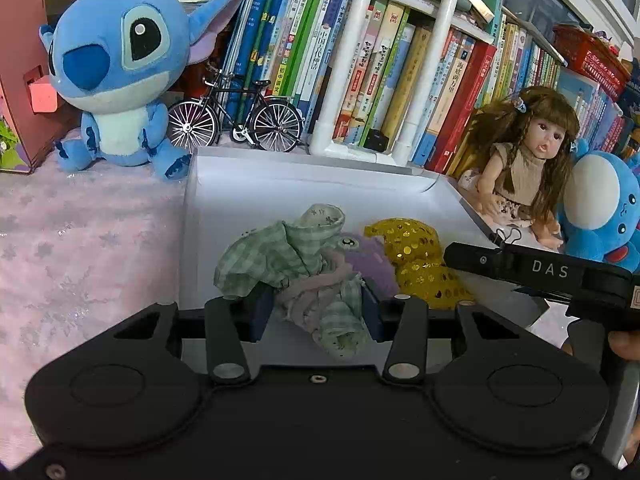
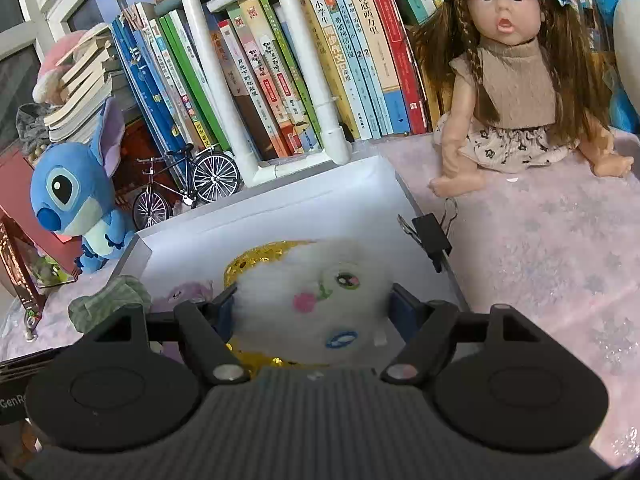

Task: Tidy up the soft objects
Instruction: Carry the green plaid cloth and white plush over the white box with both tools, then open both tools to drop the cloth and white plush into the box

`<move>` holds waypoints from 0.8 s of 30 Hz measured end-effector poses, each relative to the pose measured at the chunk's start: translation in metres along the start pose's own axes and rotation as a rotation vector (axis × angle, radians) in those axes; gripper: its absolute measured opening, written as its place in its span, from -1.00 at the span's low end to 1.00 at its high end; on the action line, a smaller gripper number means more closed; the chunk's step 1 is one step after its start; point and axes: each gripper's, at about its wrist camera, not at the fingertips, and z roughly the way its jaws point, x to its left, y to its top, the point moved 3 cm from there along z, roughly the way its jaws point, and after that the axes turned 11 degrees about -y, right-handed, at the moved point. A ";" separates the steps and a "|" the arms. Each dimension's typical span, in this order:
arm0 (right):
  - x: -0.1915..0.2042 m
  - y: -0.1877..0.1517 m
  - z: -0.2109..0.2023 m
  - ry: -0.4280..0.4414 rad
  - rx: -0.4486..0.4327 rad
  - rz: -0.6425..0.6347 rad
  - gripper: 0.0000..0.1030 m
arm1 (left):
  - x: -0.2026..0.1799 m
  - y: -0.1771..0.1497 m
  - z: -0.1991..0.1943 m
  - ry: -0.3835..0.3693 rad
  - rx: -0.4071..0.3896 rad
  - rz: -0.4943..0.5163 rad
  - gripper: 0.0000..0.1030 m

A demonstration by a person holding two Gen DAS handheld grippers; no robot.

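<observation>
Both loads are poised over the shallow white box: the left gripper clamps a crumpled green-checked cloth bundle, the right gripper a fluffy white embroidered plush, so releasing comes next.

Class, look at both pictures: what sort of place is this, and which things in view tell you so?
Probably a child's bedroom or playroom at home: packed rows of children's books behind, a blue plush toy, a long-haired doll, and a white storage box of soft toys.
</observation>
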 end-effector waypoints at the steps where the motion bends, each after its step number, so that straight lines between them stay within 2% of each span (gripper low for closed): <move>1: 0.000 0.000 0.000 0.000 0.001 0.001 0.49 | 0.000 0.000 0.000 -0.001 0.001 -0.002 -0.14; 8: -0.002 -0.002 -0.001 0.014 -0.006 0.008 0.58 | -0.002 -0.003 -0.002 -0.004 0.001 0.010 -0.07; 9: -0.002 -0.002 -0.001 0.016 -0.007 0.008 0.69 | -0.003 -0.003 -0.003 -0.004 -0.001 0.015 -0.03; 12: -0.003 -0.003 -0.004 0.028 -0.010 0.016 0.81 | -0.008 -0.004 -0.007 -0.005 -0.009 0.034 0.10; 16: -0.004 -0.003 -0.013 0.058 -0.026 0.033 0.87 | -0.017 -0.004 -0.018 -0.014 -0.038 0.068 0.34; 24: -0.004 -0.003 -0.043 0.105 -0.088 0.030 0.94 | -0.033 -0.004 -0.046 -0.035 -0.098 0.104 0.56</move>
